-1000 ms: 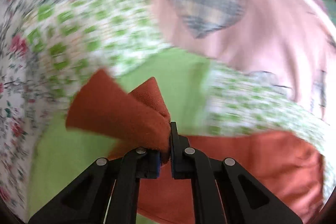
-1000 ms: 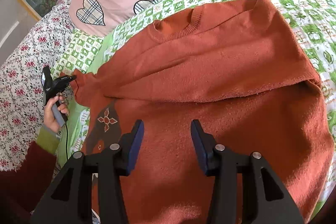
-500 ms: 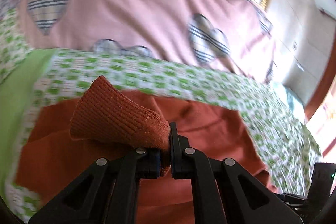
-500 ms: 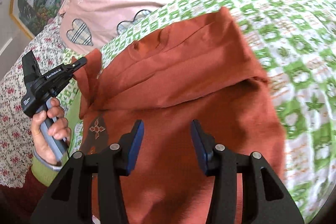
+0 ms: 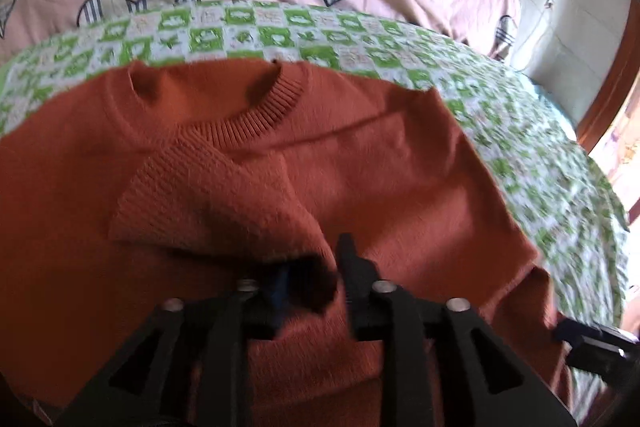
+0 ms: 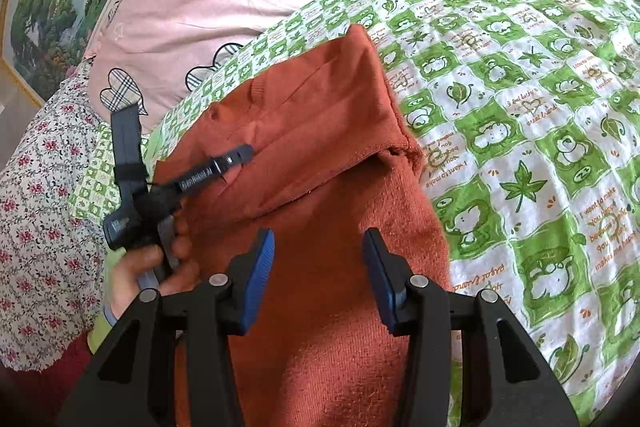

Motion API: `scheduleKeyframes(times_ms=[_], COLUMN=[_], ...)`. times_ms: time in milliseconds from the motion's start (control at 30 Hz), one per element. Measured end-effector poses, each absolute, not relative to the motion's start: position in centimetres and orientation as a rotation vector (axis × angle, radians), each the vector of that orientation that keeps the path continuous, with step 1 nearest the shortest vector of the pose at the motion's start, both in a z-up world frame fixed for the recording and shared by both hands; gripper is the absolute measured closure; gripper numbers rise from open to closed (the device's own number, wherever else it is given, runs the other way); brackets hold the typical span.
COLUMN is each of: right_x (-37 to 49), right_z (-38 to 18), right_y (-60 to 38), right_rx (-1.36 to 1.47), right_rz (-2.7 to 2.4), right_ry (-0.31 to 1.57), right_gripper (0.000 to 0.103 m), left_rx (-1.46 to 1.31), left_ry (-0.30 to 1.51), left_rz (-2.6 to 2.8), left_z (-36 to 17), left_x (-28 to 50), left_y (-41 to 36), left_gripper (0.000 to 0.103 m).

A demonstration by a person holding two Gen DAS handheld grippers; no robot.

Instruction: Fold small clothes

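Lying neck-away, sweater (image 5: pixel 400 163), cuff (image 5: pixel 208 195) seemingly leftward

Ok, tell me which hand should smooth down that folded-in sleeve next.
Left, probably. The left tool is opening with the sleeve cuff between its jaws, over the sweater. The right tool hovers open nearer the hem.

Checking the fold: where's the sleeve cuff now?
In the left wrist view, the cuff lies on the sweater's chest below the collar, between the opening left gripper.

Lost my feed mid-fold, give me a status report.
Left hand-held gripper opening, sleeve cuff between its jaws, over orange sweater. Right hand-held gripper open, empty. Nothing in the way.
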State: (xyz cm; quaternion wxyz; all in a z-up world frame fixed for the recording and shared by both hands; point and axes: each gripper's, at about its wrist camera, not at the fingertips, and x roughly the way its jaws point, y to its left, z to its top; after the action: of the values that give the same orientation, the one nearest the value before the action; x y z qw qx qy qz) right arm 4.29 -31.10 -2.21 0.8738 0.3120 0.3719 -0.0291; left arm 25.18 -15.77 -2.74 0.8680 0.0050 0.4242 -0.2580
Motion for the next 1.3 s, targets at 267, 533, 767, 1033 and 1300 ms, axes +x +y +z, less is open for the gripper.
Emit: scheduleKeyframes(times_ms=[267, 533, 767, 1033, 1300], right_x=[8.4, 15.9, 22.8, 22.9, 17.3], right_z=[-1.0, 0.0, -0.8, -2.2, -0.1], right_y=[-28.7, -23.6, -20.3, -24.9, -31.5], right_rx=[0.544, 0.319, 0.101, 0.434, 0.765], right_rz=[0.003, 0.119, 0.188, 0.189, 0.025], right_ry=[0.781, 0.806, 0.852, 0.845, 0.635], right_gripper=[0.047, 0.047, 0.036, 0.087, 0.068], left_rx=[0.071, 0.087, 0.001, 0.021, -0.028], left_ry=[0.804, 0.788, 0.889, 0.893, 0.891], left_rz=[-0.497, -0.216, -0.082, -0.039, 0.023], left_z=[0.6, 0.2, -2.9, -3.4, -3.6], left_x=[20.2, 18.2, 19.2, 21.2, 22.6], left_y=[-8.5, 3.2, 10.5, 9.9, 10.5], left_gripper=[0.035, 0.03, 0.03, 0.03, 0.03])
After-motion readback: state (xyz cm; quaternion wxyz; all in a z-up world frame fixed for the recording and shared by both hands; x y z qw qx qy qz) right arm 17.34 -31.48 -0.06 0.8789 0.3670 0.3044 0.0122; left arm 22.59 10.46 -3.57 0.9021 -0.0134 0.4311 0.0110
